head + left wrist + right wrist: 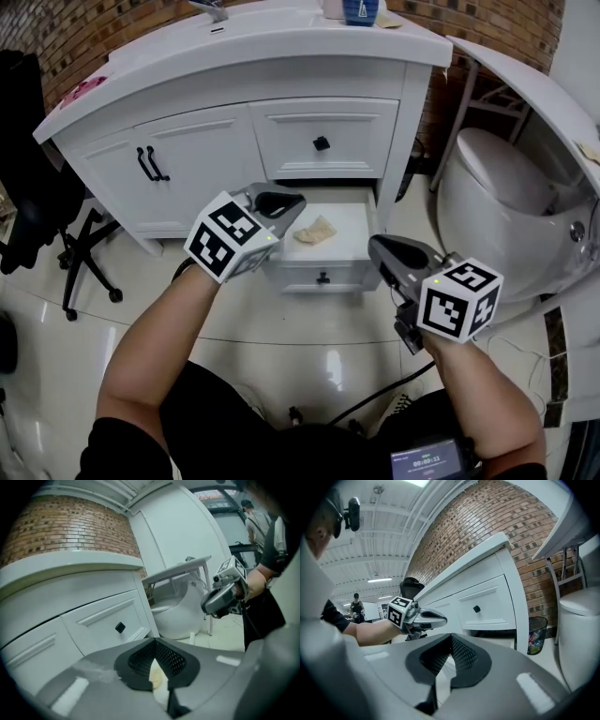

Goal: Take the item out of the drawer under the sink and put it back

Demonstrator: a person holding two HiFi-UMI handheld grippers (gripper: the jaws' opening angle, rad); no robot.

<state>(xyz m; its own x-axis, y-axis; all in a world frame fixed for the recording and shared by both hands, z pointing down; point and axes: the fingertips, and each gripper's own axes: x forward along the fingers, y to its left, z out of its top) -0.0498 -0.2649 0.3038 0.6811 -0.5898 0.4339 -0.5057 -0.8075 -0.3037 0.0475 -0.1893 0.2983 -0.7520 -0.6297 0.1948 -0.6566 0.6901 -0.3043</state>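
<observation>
The lower drawer (300, 274) of the white sink cabinet stands pulled open. A crumpled beige item (315, 230) lies inside it. My left gripper (296, 201) hovers over the drawer's left rear corner, just left of the item, with its jaws shut and nothing held. In the left gripper view the jaws meet at the tip, and a sliver of the beige item (155, 679) shows below them. My right gripper (377, 247) hangs just right of the drawer's front corner, shut and empty. The right gripper view shows the left gripper (436, 617) ahead of the cabinet.
Above the open drawer is a shut drawer (323, 141) with a black knob. Cabinet doors (150, 164) stand to the left. A white toilet (506, 202) sits close on the right, a black chair (37, 216) on the left. A bin (536, 634) stands by the brick wall.
</observation>
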